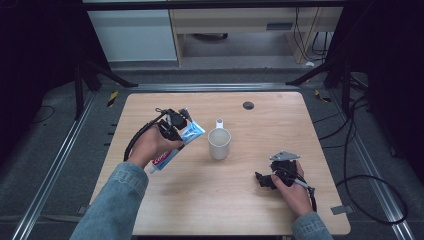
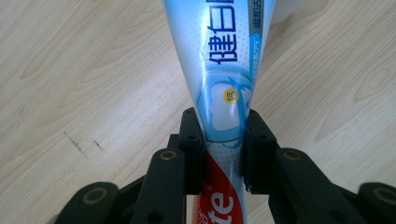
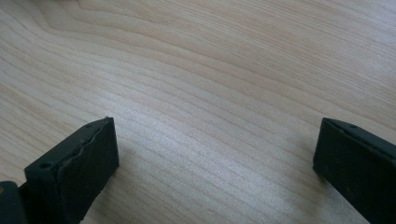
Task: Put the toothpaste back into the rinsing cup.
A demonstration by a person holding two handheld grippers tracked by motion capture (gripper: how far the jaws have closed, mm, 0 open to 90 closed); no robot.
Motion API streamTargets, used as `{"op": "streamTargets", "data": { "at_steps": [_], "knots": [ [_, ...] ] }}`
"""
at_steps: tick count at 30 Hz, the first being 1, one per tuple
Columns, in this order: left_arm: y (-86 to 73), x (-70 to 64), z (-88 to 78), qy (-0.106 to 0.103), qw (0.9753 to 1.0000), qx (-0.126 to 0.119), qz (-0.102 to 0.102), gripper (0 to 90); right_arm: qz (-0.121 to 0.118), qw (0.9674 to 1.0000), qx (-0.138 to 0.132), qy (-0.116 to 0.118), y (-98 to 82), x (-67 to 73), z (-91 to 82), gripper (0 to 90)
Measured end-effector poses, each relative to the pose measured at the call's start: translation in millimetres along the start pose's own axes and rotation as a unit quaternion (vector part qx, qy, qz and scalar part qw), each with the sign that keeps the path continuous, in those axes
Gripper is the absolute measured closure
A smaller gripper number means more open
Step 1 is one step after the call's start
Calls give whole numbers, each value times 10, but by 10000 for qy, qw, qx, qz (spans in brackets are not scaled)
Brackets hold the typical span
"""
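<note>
The toothpaste tube (image 1: pixel 176 145) is in my left tool (image 1: pixel 172 131), clamped across its middle and carried over the left half of the worktop (image 1: pixel 240 210). In the left gripper view the two black jaws pinch the tube (image 2: pixel 223 93) from both sides just where the blue print meets the red, and the flat crimped end fans out wide ahead of the tool (image 2: pixel 223 144).

From the high view the tube's long axis runs on a slant: the white cap end points down and toward me, below my left hand (image 1: pixel 150 147), while the broad blue end points up and to the right, toward the cup (image 1: pixel 219 143). That cup stands upright near the middle of the worktop, just to the right of the tube's blue end and apart from it; a small white piece (image 1: pixel 219 122) sits at its far rim, and I cannot make out what it is.

My judgement is that the tube is headed for the cup, so the thing that matters is that slant: the tube needs to stand more upright before it goes over the rim, and the left hand is plainly the nearer one.

My right tool (image 1: pixel 265 180) rests low over the worktop toward the right front, well apart from the cup, with its jaws standing wide and nothing between them (image 3: pixel 215 149).
</note>
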State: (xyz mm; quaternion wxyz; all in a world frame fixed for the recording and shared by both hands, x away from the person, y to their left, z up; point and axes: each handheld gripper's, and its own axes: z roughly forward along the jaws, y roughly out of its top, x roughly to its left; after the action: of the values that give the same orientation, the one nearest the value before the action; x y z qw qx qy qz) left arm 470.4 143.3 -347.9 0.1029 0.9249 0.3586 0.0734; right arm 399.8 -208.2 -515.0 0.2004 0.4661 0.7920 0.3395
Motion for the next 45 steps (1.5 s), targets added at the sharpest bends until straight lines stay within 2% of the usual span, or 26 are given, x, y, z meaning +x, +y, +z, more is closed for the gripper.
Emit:
{"op": "streamTargets", "data": {
  "at_steps": [12,15,24,27,35,40,45],
  "knots": [
    [108,-71,-130,4,9999,-165,50,726,36,10000,2,-37,-21,-26,-20,4],
    [142,-76,-206,20,9995,-298,33,726,42,10000,9,-30,-22,-26,-22,4],
    [267,-164,-351,92,9988,-477,76,726,-9,10000,16,-9,-25,-36,-29,4],
    [331,-207,-384,80,9983,-575,96,726,-124,9999,13,-23,-31,-50,-27,4],
    [480,-288,-474,110,9963,-857,43,728,-60,10000,1,13,-30,-45,-29,4],
    [490,-309,-521,116,9951,-978,42,728,-77,10000,4,22,-30,-48,-31,4],
    [479,-300,-548,112,9936,-1122,-53,727,-87,10000,0,23,-30,-50,-30,4]
  ]
}}
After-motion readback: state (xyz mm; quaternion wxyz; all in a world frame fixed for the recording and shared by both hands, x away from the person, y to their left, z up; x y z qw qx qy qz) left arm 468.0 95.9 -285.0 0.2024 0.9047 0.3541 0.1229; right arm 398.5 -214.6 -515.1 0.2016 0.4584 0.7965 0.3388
